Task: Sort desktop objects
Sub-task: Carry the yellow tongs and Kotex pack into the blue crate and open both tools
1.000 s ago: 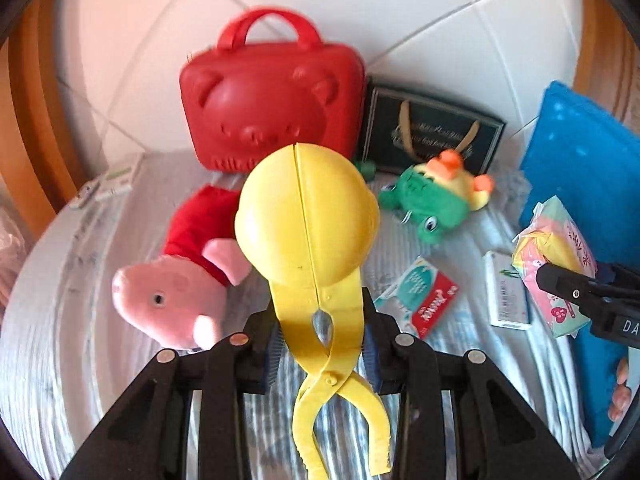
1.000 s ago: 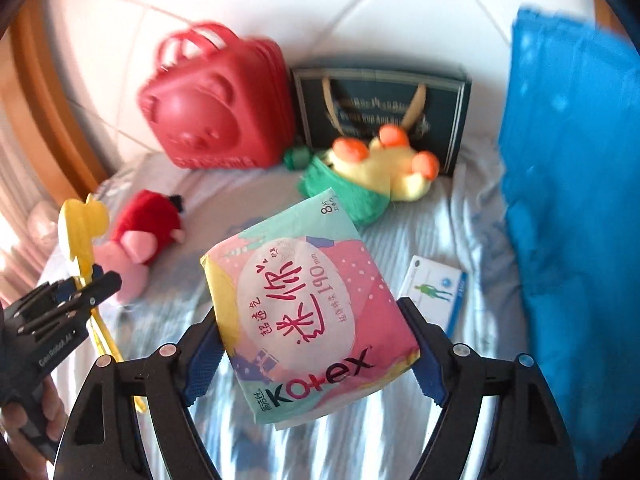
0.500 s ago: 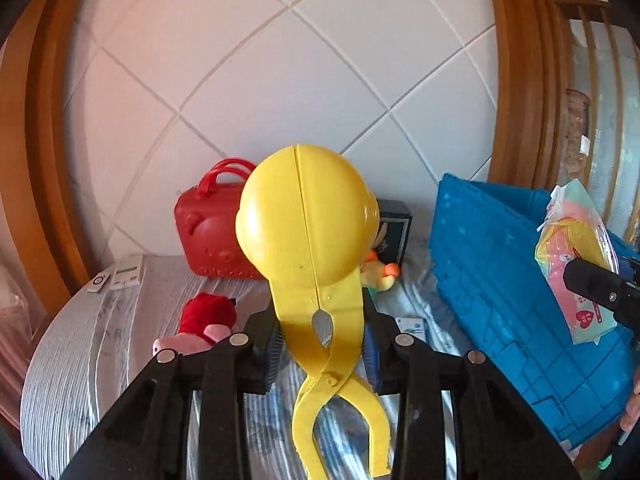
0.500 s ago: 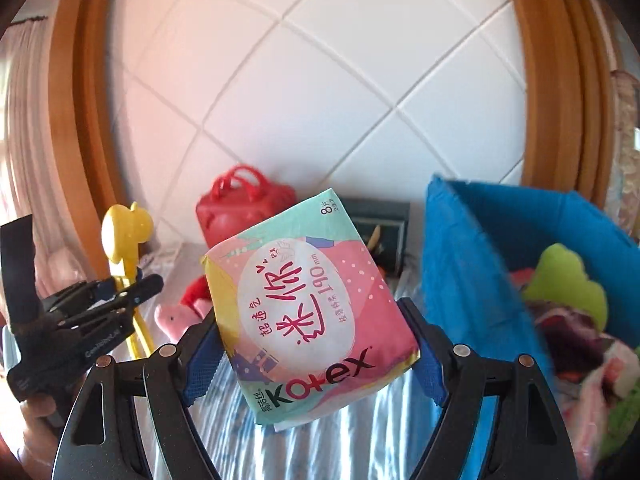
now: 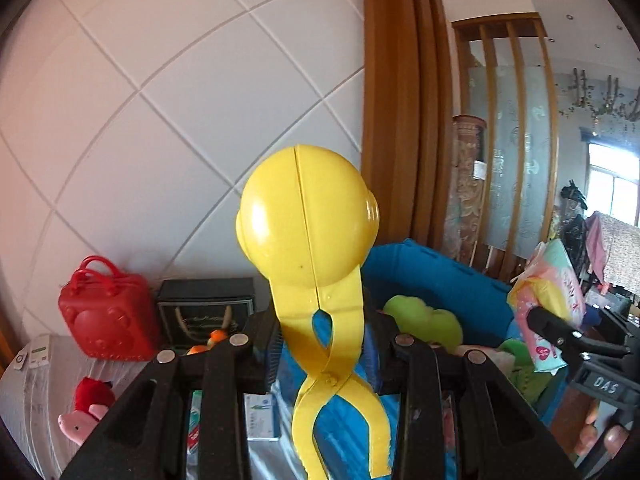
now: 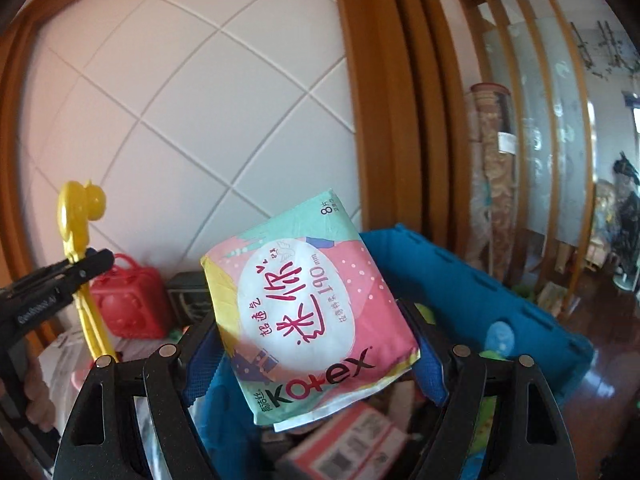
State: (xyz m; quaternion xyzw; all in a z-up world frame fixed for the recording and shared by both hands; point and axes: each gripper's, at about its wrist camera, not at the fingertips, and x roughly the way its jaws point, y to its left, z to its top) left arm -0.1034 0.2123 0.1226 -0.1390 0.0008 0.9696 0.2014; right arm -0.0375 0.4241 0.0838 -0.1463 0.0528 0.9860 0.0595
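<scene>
- The blue bin [image 5: 460, 280] stands at the right end of the striped table [image 5: 44, 396], with a green plush [image 5: 424, 320] and other items inside it.
- The left gripper [image 5: 320, 344] clamps the yellow snowball clip [image 5: 308, 232] by its arms, ball end up, over the bin's near wall.
- The right gripper [image 6: 316, 356] pinches the Kotex pack [image 6: 308, 316] above the bin's contents.
- A red bear case [image 5: 104, 320] stands against the wall.

A home, living area: white tiled wall [image 5: 180, 100], wooden screen [image 5: 516, 120], clothes hung by window [image 5: 612, 184], toys in blue bin [image 5: 440, 276].
</scene>
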